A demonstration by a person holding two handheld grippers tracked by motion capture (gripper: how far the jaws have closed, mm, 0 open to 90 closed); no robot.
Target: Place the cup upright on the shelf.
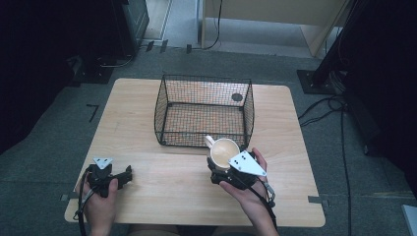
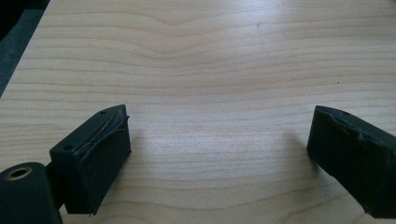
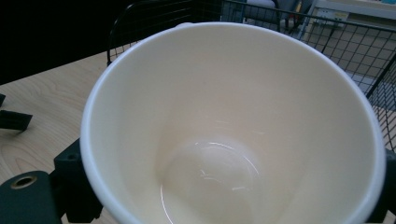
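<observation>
The cream mug (image 1: 224, 152), judged stiff, smooth, breakable and fairly weighty, is clamped across its body by the right gripper (image 1: 220, 173) just before the wire basket (image 1: 204, 110), while the left gripper (image 1: 127, 175) rests open well left of it.

Place: lab/test room | grey carpet floor (image 1: 44, 128) w/ tape marks | lone wood table (image 1: 147, 196) | black stands (image 1: 319, 78) + loose cables (image 1: 319, 110) far right | dark equipment (image 1: 133, 19) far left
</observation>
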